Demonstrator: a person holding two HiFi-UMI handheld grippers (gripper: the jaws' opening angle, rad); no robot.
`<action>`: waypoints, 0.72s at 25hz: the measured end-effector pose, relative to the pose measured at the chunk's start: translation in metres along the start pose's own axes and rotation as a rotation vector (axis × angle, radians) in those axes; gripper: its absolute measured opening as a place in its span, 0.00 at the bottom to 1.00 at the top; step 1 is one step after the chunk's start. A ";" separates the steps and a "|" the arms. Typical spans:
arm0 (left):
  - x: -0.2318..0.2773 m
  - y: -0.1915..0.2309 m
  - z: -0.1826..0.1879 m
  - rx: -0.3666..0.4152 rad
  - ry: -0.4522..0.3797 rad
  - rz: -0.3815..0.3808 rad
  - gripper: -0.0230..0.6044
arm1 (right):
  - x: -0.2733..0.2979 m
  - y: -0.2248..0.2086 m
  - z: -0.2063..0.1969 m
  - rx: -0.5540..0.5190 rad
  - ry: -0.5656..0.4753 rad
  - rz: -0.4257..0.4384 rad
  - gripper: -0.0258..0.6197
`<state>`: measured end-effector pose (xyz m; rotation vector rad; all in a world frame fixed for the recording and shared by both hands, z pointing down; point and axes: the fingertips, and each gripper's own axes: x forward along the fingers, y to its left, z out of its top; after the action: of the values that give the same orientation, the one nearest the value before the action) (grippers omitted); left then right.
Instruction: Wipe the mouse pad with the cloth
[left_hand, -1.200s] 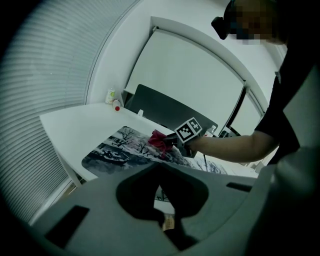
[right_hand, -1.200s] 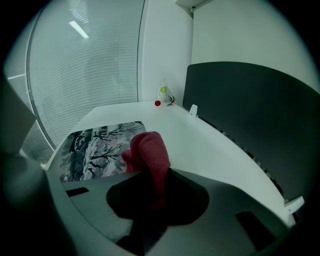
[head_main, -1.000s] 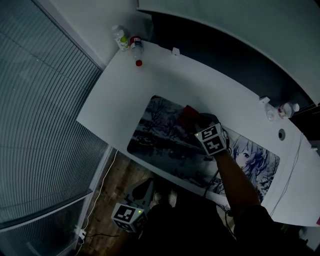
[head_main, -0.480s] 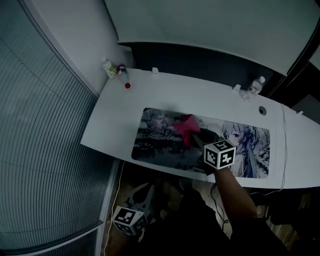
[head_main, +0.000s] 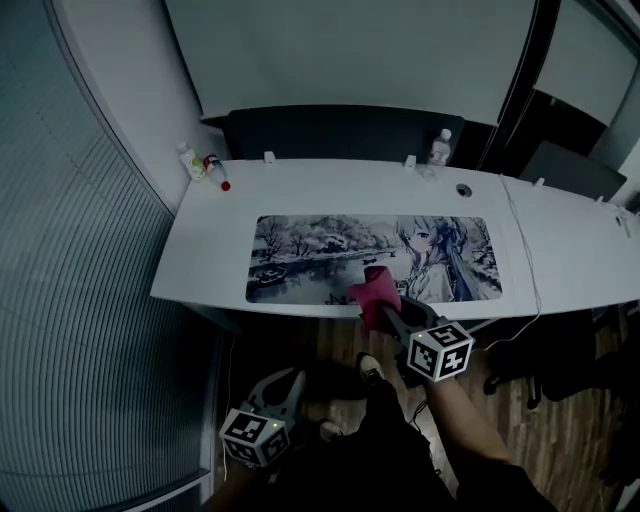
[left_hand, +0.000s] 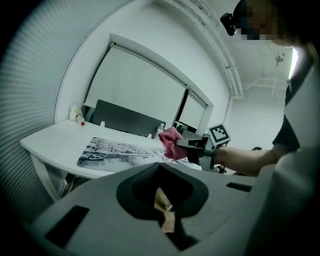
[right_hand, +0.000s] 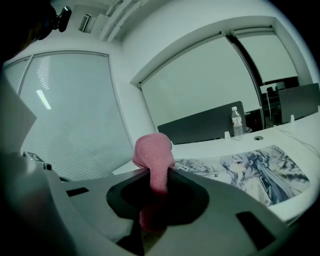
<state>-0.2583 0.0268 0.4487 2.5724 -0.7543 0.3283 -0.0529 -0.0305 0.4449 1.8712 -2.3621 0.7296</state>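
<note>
A long mouse pad (head_main: 320, 250) printed with a winter scene and an anime girl lies on the white desk (head_main: 210, 235). My right gripper (head_main: 386, 312) is shut on a pink cloth (head_main: 372, 289) and holds it in the air over the desk's front edge, off the pad. In the right gripper view the cloth (right_hand: 153, 153) bulges up from between the jaws, with the pad (right_hand: 250, 167) beyond it. My left gripper (head_main: 288, 380) hangs low in front of the desk, jaws together and away from the pad. From the left gripper view the cloth (left_hand: 171, 141) shows above the pad (left_hand: 115, 150).
Two small bottles (head_main: 190, 160) stand at the desk's back left corner and a water bottle (head_main: 441, 147) at the back middle. A dark panel (head_main: 340, 130) runs behind the desk. A cable (head_main: 522, 270) crosses the right side. Blinds (head_main: 90, 330) fill the left; wooden floor lies below.
The right gripper has drawn the cloth back across the pad and lifted it off at the front edge. The head view has pulled back. The left gripper stays low.
</note>
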 end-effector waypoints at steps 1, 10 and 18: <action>-0.002 -0.006 -0.001 -0.001 -0.004 -0.017 0.04 | -0.014 0.004 -0.005 -0.001 0.000 -0.008 0.17; -0.018 -0.072 -0.011 -0.008 -0.027 -0.083 0.04 | -0.127 0.033 -0.023 0.069 -0.077 -0.029 0.17; 0.003 -0.148 -0.029 -0.051 -0.018 -0.112 0.04 | -0.206 0.023 -0.054 0.096 -0.036 0.015 0.17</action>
<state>-0.1759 0.1509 0.4245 2.5602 -0.6141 0.2485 -0.0316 0.1811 0.4203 1.9215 -2.4064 0.8322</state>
